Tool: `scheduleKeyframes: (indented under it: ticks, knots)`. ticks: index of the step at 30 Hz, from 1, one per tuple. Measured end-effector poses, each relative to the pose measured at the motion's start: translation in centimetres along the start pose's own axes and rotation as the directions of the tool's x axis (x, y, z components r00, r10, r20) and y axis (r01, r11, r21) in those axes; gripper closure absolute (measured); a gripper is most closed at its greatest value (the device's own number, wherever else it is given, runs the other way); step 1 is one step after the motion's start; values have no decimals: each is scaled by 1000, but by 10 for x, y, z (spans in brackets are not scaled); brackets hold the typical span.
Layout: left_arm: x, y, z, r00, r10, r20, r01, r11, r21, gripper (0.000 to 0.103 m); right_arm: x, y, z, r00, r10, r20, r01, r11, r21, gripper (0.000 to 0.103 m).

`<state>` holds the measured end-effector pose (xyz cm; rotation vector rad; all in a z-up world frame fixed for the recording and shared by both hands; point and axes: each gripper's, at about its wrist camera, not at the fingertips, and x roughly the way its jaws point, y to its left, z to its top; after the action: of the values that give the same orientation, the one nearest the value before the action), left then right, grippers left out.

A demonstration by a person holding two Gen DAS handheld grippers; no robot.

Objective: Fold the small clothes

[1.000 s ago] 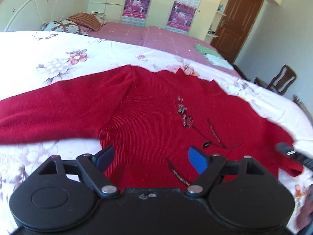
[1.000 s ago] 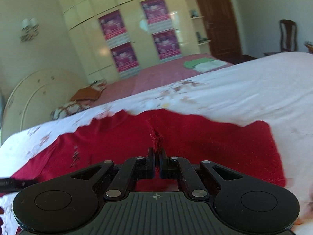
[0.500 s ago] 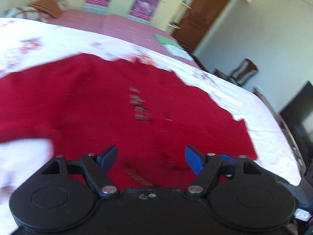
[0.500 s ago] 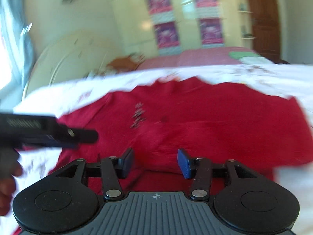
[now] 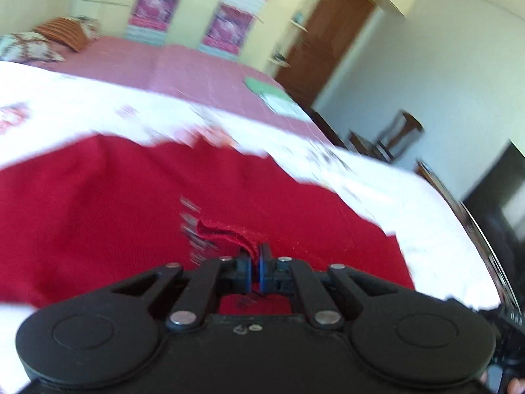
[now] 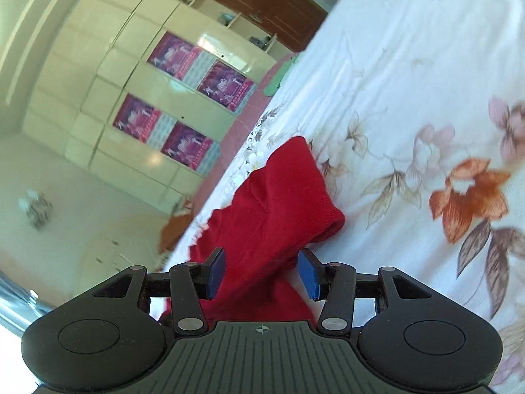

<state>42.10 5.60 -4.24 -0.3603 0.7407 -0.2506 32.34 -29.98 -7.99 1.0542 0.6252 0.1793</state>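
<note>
Firstly, left wrist view, much blurred. The left gripper (image 5: 255,264) is seen closed, its blue pads pinching a raised fold of the red sweater (image 5: 131,203); its jaws have just been closing onto that cloth. The pinched ridge runs up and to the left from the fingertips, beside a smeared patch of dark embroidery (image 5: 193,229). The sweater is spread ahead of the claw and to both sides of it, on the white flowered bedspread (image 5: 65,111). Beyond the spread, farther ahead, a pink sheet (image 5: 183,69) is noted, with pillows (image 5: 49,37) to the far left, a brown door (image 5: 331,32) ahead to the right, and a wooden chair (image 5: 393,134) to the right.

Next, right wrist view, strongly rolled. The right gripper (image 6: 261,272) is seen parted, its blue pads clear of the cloth on both sides. A sleeve (image 6: 288,197) of the red sweater passes between the fingers and runs ahead, ending in a cuff just ahead and to the right. Nothing is gripped. The flowered bedspread fills the right side; a cream wardrobe (image 6: 98,105) with purple posters (image 6: 183,98) is noted ahead to the left.
</note>
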Motion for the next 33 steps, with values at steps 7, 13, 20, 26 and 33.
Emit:
scheduleKeyframes:
  ticks: [7,13,20,26,33]
  knots:
    - [-13,55,5,997,72,5,-71,993,-94,100,23,-21,20,994,112,-21,-104,965,240,55]
    - [-23,68,11,996,81,29,-78,991,-105,100,44,-34,28,988,138,-66,-107,932,346,55]
    - [-23,75,-1,995,97,-4,-97,991,-97,100,51,-50,44,991,112,-72,-77,924,374,55]
    - [-16,77,-6,993,113,-36,-116,990,-77,100,44,-52,43,992,98,-74,-70,944,321,61]
    - [-26,65,-6,988,154,17,-154,988,-17,100,30,-20,40,997,-47,-62,49,999,21,98]
